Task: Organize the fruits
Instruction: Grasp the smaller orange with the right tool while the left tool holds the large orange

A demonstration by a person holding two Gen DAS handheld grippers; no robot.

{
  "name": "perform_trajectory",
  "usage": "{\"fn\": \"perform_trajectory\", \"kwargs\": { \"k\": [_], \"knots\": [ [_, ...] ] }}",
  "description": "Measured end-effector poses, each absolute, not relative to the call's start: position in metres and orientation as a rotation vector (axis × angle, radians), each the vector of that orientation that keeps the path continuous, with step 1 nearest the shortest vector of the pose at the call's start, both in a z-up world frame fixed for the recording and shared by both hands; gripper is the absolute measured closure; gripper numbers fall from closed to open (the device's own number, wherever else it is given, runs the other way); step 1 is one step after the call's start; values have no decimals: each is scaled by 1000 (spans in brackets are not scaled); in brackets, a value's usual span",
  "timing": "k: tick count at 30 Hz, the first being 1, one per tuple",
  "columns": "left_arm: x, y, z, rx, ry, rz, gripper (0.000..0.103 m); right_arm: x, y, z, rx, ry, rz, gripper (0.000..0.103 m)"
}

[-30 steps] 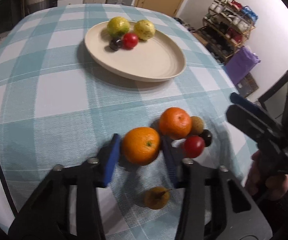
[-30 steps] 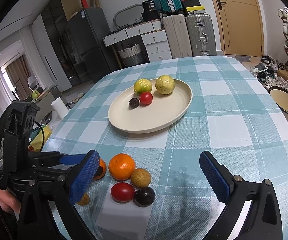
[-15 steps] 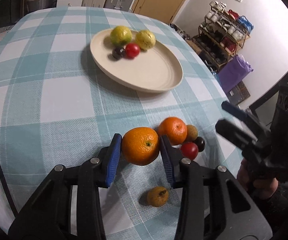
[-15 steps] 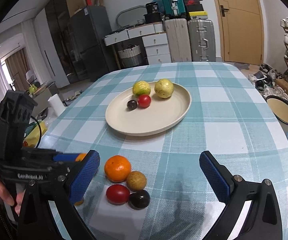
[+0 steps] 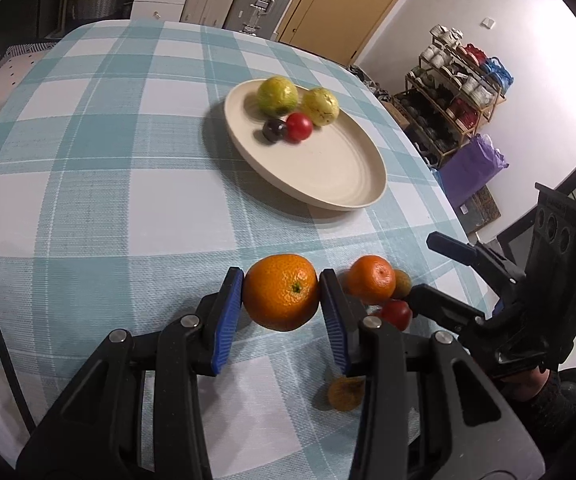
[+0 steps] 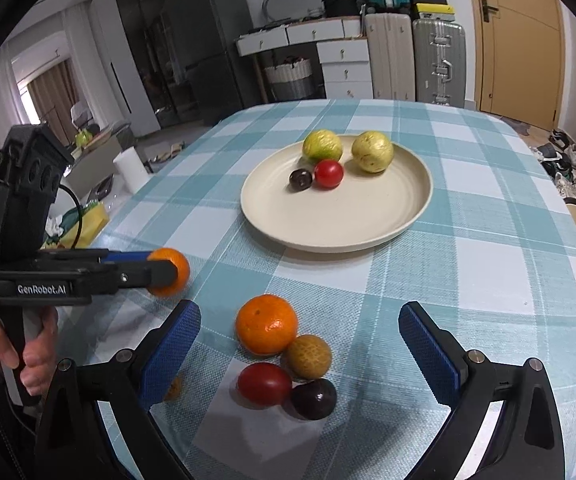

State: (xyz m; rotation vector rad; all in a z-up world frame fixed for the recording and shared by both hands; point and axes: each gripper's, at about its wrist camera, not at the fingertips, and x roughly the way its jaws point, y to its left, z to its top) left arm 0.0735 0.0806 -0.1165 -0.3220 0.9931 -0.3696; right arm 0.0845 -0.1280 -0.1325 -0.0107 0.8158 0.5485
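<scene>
L gripper point(image 5: 281, 312) clamps orange point(image 5: 280, 297), plate point(image 5: 352, 196) straight ahead beyond it; R gripper point(image 6: 300, 344) open w/ tangerine point(image 6: 266, 324) btwn fingers.

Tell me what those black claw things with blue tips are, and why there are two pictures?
They are hand-held grabbers; a person squeezes one in each hand. Each carries a camera looking along its fingers, so you get one picture per grabber. The left gripper is pinching a big round orange. The right gripper is open above a small pile on the checked blue-and-white tablecloth: a smaller orange mandarin, a tan bumpy fruit, a red tomato-like fruit and a dark plum-like fruit. The round cream plate behind them already holds four fruits.
</scene>
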Motion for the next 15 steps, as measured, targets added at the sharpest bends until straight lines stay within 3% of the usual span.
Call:
{"fn": "perform_trajectory", "kwargs": {
  "k": [13, 15],
  "knots": [
    [75, 101, -126, -367, 1000, -358, 67, 84, -88, -143, -167, 870, 619, 3],
    [77, 102, -127, -370, 1000, -356, 67, 85, -82, -146, -192, 881, 616, 12]
  ]
}}
